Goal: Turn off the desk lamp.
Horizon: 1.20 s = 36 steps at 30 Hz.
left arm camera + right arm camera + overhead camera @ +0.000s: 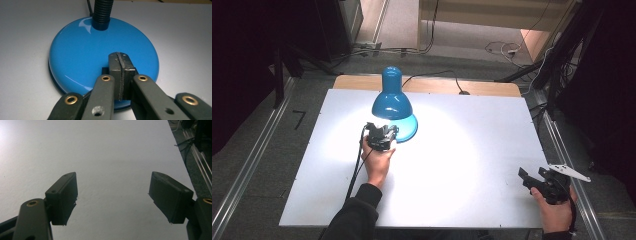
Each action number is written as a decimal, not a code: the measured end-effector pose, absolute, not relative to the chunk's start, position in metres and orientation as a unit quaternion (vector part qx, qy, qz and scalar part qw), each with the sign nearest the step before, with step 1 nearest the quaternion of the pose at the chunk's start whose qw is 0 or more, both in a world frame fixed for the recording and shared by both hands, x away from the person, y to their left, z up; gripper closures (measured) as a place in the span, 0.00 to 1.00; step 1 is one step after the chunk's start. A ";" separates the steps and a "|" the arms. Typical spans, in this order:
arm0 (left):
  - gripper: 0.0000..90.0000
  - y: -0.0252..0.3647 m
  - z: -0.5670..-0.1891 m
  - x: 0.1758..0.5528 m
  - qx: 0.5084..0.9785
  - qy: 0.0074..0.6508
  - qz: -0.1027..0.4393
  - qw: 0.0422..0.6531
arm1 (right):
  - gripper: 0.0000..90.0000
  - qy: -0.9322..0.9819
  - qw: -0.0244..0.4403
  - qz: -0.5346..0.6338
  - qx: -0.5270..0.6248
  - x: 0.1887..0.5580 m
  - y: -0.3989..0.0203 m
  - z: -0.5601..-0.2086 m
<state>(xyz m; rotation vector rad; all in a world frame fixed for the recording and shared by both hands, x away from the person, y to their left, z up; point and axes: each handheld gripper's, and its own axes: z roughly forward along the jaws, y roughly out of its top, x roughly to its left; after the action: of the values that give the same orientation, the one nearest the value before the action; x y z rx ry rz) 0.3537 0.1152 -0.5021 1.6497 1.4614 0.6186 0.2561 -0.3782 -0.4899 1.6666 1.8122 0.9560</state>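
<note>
We note a blue desk lamp [392,100] at the far-middle of the white table [472,150], lit, throwing a bright pool onto the board. Its shade hangs over its round blue base [100,52]; a black ribbed neck [102,11] rises from the base's far side. A black cord [437,76] runs from the lamp off the table's far edge.

Left gripper [121,75]: jaws pressed together with nothing between them, tips over the near part of the base; we cannot tell if they touch it. In the high view the left gripper sits just beside the lamp, under the shade's rim, so shade and neck crowd it from beyond.

Right gripper [113,195]: jaws spread wide, nothing between, bare table under them. It is near the table's right edge, by the near corner, well apart from the lamp.

No containers seen. Open board lies between the two hands. Beyond the right edge, a metal rail [562,150] and cables on the floor.
</note>
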 end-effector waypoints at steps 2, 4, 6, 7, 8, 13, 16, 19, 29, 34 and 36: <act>1.00 0.115 -0.503 0.355 0.647 0.587 0.248 0.419 | 0.24 0.665 0.245 0.351 0.612 0.256 -0.378 -0.490; 1.00 0.115 -0.503 0.355 0.647 0.587 0.247 0.419 | 0.24 0.666 0.246 0.350 0.611 0.256 -0.378 -0.490; 1.00 0.115 -0.503 0.355 0.647 0.586 0.249 0.419 | 0.24 0.667 0.245 0.350 0.610 0.257 -0.378 -0.491; 1.00 0.114 -0.503 0.355 0.648 0.585 0.251 0.419 | 0.24 0.667 0.246 0.349 0.610 0.257 -0.378 -0.491; 1.00 0.114 -0.503 0.356 0.648 0.584 0.251 0.420 | 0.24 0.667 0.245 0.350 0.610 0.257 -0.377 -0.490; 1.00 0.114 -0.503 0.356 0.654 0.581 0.256 0.412 | 0.24 0.667 0.243 0.349 0.611 0.257 -0.377 -0.490; 1.00 0.114 -0.502 0.357 0.660 0.578 0.258 0.405 | 0.24 0.668 0.243 0.349 0.611 0.257 -0.376 -0.491; 1.00 0.114 -0.502 0.358 0.659 0.578 0.256 0.408 | 0.24 0.668 0.243 0.350 0.611 0.257 -0.376 -0.490; 1.00 0.113 -0.501 0.359 0.658 0.579 0.256 0.407 | 0.24 0.668 0.242 0.352 0.609 0.258 -0.375 -0.490; 1.00 0.113 -0.501 0.360 0.656 0.582 0.254 0.409 | 0.24 0.670 0.240 0.352 0.608 0.258 -0.375 -0.490; 1.00 0.113 -0.501 0.360 0.655 0.582 0.253 0.409 | 0.25 0.670 0.241 0.352 0.608 0.258 -0.375 -0.490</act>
<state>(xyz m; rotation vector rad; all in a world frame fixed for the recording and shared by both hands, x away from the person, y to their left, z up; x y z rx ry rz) 0.3597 0.1131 -0.5008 1.6513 1.4673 0.6381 0.2580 -0.3749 -0.4901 1.6623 1.8321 0.9629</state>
